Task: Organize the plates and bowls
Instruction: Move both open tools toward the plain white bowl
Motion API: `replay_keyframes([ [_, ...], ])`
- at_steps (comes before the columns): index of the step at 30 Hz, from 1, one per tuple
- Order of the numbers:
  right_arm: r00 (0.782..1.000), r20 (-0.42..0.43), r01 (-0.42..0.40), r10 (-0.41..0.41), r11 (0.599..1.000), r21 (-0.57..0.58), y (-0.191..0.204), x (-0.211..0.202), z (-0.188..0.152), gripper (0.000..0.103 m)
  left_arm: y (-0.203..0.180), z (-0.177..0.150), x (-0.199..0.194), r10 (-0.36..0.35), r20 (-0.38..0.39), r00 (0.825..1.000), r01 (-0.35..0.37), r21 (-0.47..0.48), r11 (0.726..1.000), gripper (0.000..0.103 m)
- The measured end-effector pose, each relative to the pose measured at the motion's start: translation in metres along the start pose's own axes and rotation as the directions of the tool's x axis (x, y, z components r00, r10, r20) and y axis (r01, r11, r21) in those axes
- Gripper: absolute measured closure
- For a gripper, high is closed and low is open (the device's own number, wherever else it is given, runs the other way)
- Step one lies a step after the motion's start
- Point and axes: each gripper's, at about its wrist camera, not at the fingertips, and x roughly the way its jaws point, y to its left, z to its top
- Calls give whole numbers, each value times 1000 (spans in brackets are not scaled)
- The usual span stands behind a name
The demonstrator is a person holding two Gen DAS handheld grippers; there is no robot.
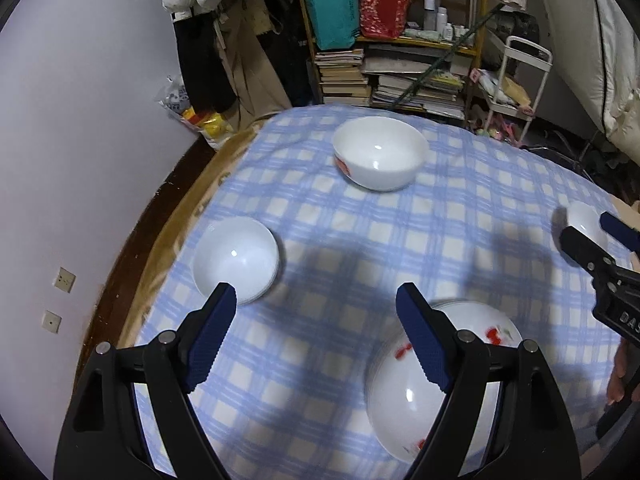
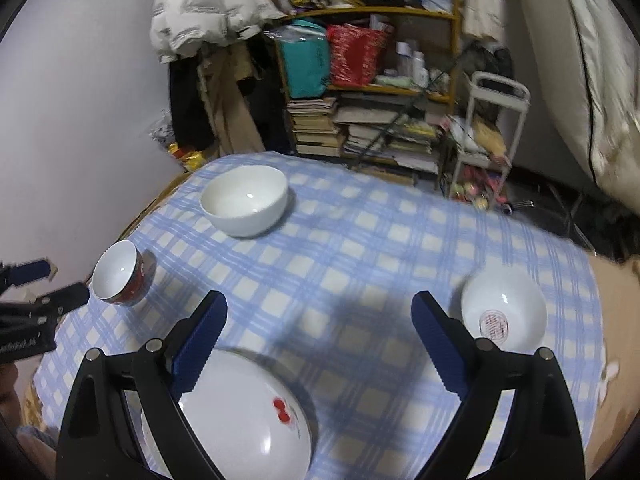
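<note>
On the blue-checked tablecloth [image 1: 344,240] a big white bowl [image 1: 380,152] stands at the far side. A small white bowl [image 1: 236,260] sits left. A wide bowl with red flowers [image 1: 400,392] lies near, partly behind my left gripper's right finger. My left gripper [image 1: 316,300] hovers open above the cloth, holding nothing. In the right wrist view my right gripper [image 2: 320,304] is open and empty over the cloth [image 2: 340,248], with the flowered bowl [image 2: 248,412] below it, a red-stamped bowl [image 2: 502,312] right, a red-sided small bowl [image 2: 120,276] left and the big bowl [image 2: 244,200] far.
Each gripper shows in the other's view: the right gripper [image 1: 592,236] in front of a small bowl, the left gripper [image 2: 52,282] at the left edge. Behind the table stand a cluttered bookshelf [image 1: 392,72], hanging coats [image 2: 208,12] and a white trolley [image 1: 516,80]. A wall lies left.
</note>
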Motion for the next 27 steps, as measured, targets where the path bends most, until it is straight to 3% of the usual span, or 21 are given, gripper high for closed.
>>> replay_keyframes([
  [6,1000,-5,-23,22,999,-50,11,30,36,5,17,34,31,-3,-7,1000,3,-35,999,22],
  [14,998,-22,-63,63,998,-12,9,87,80,5,22,84,83,-7,-9,1000,6,-70,998,22],
  [20,994,-48,-96,96,995,7,8,130,100,5,24,118,118,-63,-16,998,61,-126,990,22],
  [27,979,-120,-156,166,984,87,0,185,107,24,12,137,163,-48,-65,997,40,-118,992,22],
])
